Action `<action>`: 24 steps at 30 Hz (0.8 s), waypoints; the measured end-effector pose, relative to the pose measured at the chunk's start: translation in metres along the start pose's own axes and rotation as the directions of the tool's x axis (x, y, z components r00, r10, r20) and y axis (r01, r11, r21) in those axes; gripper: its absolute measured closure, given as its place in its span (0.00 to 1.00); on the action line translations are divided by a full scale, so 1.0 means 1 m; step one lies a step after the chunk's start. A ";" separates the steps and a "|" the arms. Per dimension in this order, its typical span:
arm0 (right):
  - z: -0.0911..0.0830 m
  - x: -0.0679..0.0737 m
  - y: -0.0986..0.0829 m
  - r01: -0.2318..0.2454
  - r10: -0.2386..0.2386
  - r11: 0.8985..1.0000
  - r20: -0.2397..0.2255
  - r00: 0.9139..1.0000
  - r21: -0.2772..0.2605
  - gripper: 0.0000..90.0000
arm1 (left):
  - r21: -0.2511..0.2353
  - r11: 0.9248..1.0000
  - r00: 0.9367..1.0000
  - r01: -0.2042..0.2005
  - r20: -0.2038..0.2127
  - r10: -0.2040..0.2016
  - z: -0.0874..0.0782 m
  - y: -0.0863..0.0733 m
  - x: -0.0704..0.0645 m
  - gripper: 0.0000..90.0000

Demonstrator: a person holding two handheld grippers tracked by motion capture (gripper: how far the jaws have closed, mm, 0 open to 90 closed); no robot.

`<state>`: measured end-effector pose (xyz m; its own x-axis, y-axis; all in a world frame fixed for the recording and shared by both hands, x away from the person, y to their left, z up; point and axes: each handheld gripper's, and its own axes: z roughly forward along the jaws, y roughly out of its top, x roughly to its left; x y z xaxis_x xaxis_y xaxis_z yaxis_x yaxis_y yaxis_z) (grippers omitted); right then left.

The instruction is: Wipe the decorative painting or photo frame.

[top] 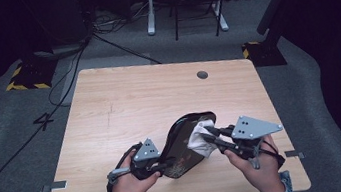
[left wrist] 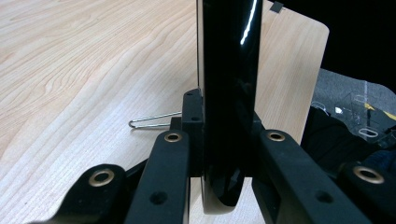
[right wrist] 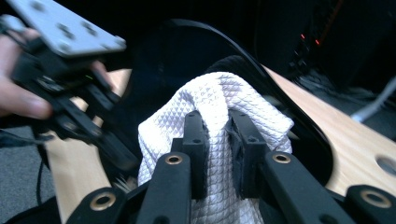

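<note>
A glossy black plate (top: 182,147) is held tilted up on its edge above the table's (top: 158,92) near side. My left gripper (top: 164,166) is shut on its lower left rim. In the left gripper view the plate (left wrist: 229,70) stands edge-on between the jaws of that gripper (left wrist: 223,119). My right gripper (top: 210,136) is shut on a white textured cloth (top: 199,135), which is pressed against the plate's upper face. In the right gripper view the cloth (right wrist: 210,98) bulges around that gripper (right wrist: 217,123) against the dark plate (right wrist: 187,51), with the left gripper (right wrist: 70,102) beyond it.
The wooden table has a round cable hole (top: 202,75) near its far edge. A thin bent wire (left wrist: 154,120) shows low beside the left jaws. Behind the table, chair legs (top: 196,6), floor cables (top: 56,87) and black stand bases (top: 29,75) sit on grey carpet.
</note>
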<state>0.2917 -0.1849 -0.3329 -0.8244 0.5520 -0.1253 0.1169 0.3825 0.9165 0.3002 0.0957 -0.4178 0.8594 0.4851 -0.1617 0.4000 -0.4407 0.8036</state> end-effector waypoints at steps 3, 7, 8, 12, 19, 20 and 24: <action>0.007 0.008 0.007 0.022 -0.022 1.000 -0.023 0.999 -0.013 0.87 | -0.002 1.000 1.000 0.004 0.001 -0.004 0.000 0.000 0.001 0.89; 0.018 0.017 0.015 0.047 -0.048 0.999 -0.041 0.998 -0.015 0.87 | -0.002 1.000 1.000 0.005 0.002 -0.005 0.000 0.000 0.001 0.89; 0.021 0.018 0.016 0.052 -0.053 0.999 -0.041 0.998 -0.011 0.87 | -0.003 1.000 1.000 0.006 0.003 -0.006 0.000 0.000 0.001 0.89; 0.029 0.018 0.017 0.062 -0.062 0.998 -0.034 0.998 0.009 0.87 | -0.002 1.000 1.000 0.004 0.005 -0.004 0.000 0.000 0.001 0.89; 0.031 0.013 0.014 0.060 -0.059 0.998 -0.028 0.998 0.027 0.87 | -0.004 1.000 1.000 -0.004 0.008 0.005 0.000 0.000 0.001 0.89; 0.031 0.012 0.013 0.060 -0.059 0.998 -0.026 0.998 0.030 0.87 | -0.003 1.000 1.000 -0.004 0.009 0.004 0.000 0.000 0.001 0.89; 0.030 0.008 0.009 0.050 -0.050 0.998 -0.018 0.999 0.042 0.87 | -0.002 1.000 1.000 -0.004 0.009 0.004 0.000 0.000 0.002 0.89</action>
<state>0.3029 -0.1548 -0.3372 -0.8389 0.5191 -0.1638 0.0986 0.4409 0.8921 0.3015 0.0964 -0.4181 0.8639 0.4762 -0.1640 0.3960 -0.4409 0.8055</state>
